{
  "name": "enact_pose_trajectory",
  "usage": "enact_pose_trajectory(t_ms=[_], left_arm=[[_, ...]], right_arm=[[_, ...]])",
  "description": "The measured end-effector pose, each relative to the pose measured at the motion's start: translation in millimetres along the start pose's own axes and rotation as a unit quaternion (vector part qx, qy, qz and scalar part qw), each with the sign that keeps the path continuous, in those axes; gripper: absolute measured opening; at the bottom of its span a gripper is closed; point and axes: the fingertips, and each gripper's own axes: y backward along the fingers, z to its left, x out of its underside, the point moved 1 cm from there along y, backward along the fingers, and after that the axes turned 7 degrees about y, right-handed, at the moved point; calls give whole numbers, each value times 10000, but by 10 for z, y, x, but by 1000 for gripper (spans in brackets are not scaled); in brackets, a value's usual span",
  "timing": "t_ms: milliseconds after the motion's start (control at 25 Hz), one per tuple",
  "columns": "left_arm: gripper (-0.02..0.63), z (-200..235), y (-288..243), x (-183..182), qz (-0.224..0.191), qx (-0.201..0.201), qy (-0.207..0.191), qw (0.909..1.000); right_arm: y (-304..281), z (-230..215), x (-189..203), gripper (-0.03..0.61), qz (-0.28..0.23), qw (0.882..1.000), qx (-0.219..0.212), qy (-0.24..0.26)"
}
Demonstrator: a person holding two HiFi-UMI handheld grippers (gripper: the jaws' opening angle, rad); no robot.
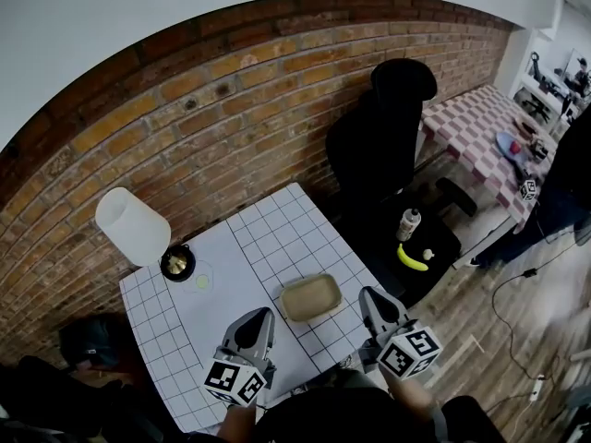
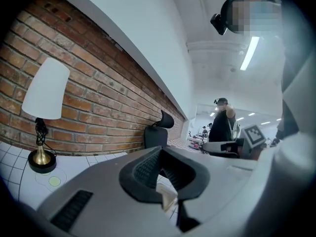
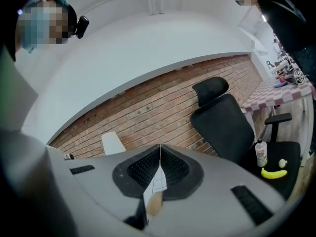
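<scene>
Left tool and right tool: both pressed together at the tips, nothing pinched (each gripper view shows the pads meeting, with only surface in the slit below). They hover over the near edge of the white grid-lined surface, one on each side of the shallow tan rectangular tray, near it but not touching. The tray sits empty towards the front edge.

My read: approach stage, no contact made. Any grip on the tray would call for me to spread a tool first, then come down over a rim.

Far left stands a white-shaded lamp with a brass base, a pale green round disc just beside it.

Writing: none legible. The marker cubes carry black-and-white square patterns only. The label on the small bottle near the yellow banana is too small to read.
</scene>
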Motion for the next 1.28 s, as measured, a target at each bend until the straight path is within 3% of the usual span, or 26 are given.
enact_pose_trajectory(t_ms=[680,1280], left_arm=[[11,300,-248,331,260,-652,241,9972],[11,491,-376,710,505,-1068,448,9920]], right_arm=[[-500,-337,406,5,596,9974,-397,-38],[-629,-508,997,5,1304,9900,-474,248]])
